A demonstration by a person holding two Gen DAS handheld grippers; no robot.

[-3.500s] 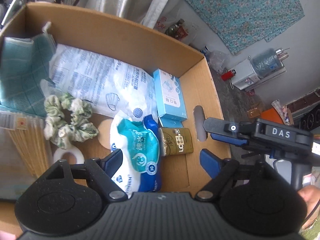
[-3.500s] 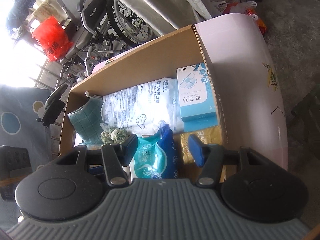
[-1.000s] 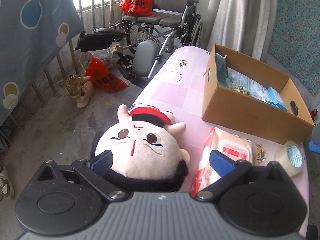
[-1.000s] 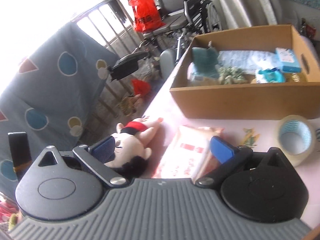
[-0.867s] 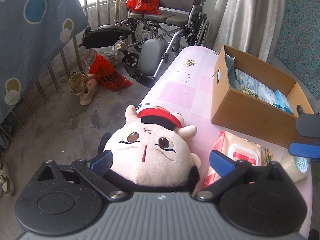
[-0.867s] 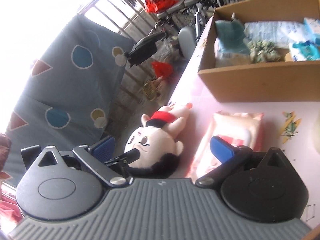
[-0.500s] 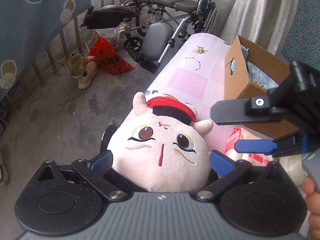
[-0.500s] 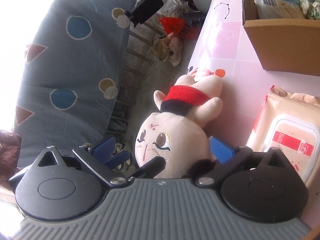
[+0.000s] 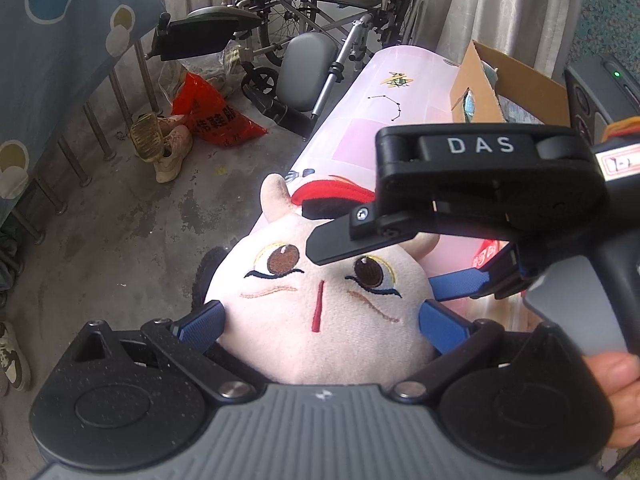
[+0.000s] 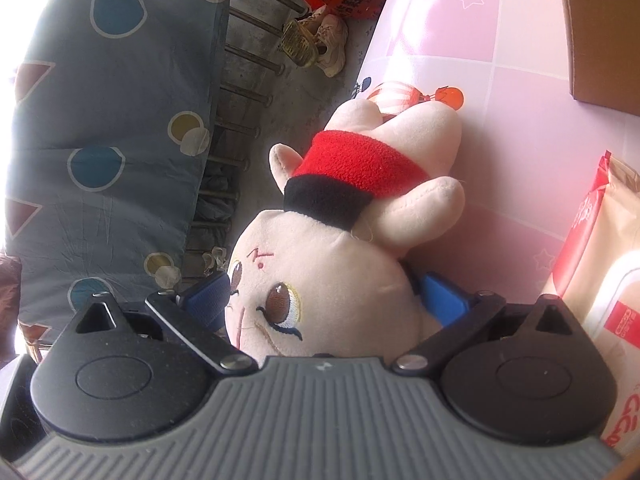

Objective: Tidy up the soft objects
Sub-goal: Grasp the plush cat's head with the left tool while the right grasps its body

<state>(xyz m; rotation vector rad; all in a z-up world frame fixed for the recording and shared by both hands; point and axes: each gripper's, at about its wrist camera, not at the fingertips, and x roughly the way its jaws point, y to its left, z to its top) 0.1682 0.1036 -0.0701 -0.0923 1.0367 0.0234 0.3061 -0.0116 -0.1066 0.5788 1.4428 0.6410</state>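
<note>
right now both of your hand-held grippers are at the head of the cream plush doll with the red and black waistband [image 9: 320, 312], which lies on its back at the near edge of the pink patterned counter [image 9: 380, 112]. your left hand-held gripper [image 9: 320, 322] is spread wide, one blue pad [image 9: 200, 322] at each side of the round face; the pads look to be touching the plush, but whether they are squeezing cannot be told. your right hand-held gripper [image 10: 326, 296] comes in from the side, also wide open, with the head sitting between its pads, one near the forehead and one behind the neck. neither has visibly closed on the toy.

just beside the doll, on your right, lies a soft pink and red packet of wet wipes [image 10: 600, 280]. farther along the counter stands the brown cardboard box [image 9: 504, 88].

judging by this, you are at the grasping step for the plush, with the wipes not yet handled. the next move likely calls for closing one pair of pads firmly enough to hold the squashy head, lifting clear of the counter edge so the doll does not drop to the floor, and carrying it toward the box.
</note>
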